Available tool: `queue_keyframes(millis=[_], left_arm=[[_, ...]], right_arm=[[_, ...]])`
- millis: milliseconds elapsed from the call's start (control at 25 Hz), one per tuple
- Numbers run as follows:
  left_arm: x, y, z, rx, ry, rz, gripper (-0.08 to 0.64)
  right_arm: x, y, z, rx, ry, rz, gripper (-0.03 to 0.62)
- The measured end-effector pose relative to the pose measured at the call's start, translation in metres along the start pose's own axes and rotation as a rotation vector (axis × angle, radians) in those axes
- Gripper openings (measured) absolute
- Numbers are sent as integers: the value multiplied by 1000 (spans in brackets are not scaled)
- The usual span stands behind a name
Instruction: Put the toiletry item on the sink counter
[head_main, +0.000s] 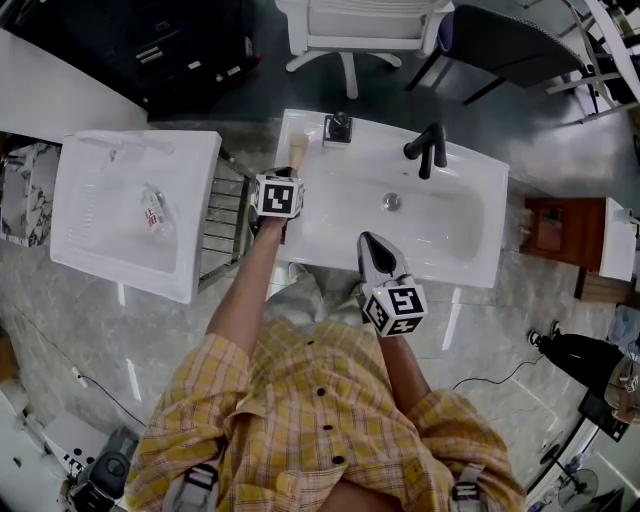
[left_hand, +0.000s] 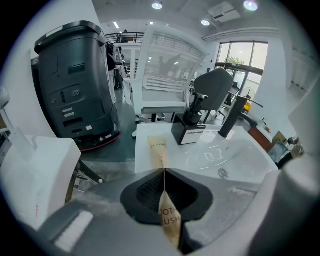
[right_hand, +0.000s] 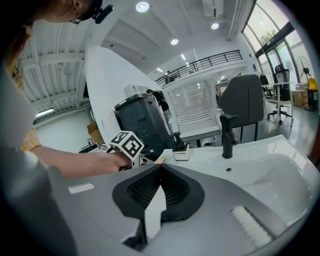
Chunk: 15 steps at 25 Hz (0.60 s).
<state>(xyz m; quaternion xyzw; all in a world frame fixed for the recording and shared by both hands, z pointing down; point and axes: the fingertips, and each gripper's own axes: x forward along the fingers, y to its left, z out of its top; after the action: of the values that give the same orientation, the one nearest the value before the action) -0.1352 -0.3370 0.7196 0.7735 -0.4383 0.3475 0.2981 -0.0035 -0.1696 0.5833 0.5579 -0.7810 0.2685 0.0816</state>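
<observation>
Fingertips (left_hand: 145, 192) of the left gripper (left_hand: 164, 171) pinch a slim brown paper toothbrush packet (left_hand: 159, 150) by its near end. It looks light, soft and creasable, so that flat end suits. Its tip points to twelve o'clock over the white sink counter (left_hand: 142, 150). On the right gripper (right_hand: 159, 167) the jaws are pressed together, empty.

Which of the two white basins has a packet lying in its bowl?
The left basin, beside the wire rack: a clear packet lies in it. The middle basin, with the black faucet, holds none.
</observation>
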Motion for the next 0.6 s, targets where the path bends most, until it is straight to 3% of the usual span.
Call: queue_keyframes(millis=[600], left_arm=[[30,0,-13,-9,72,-3,57]], right_arm=[[4,-9,0,5,12,-20,0]])
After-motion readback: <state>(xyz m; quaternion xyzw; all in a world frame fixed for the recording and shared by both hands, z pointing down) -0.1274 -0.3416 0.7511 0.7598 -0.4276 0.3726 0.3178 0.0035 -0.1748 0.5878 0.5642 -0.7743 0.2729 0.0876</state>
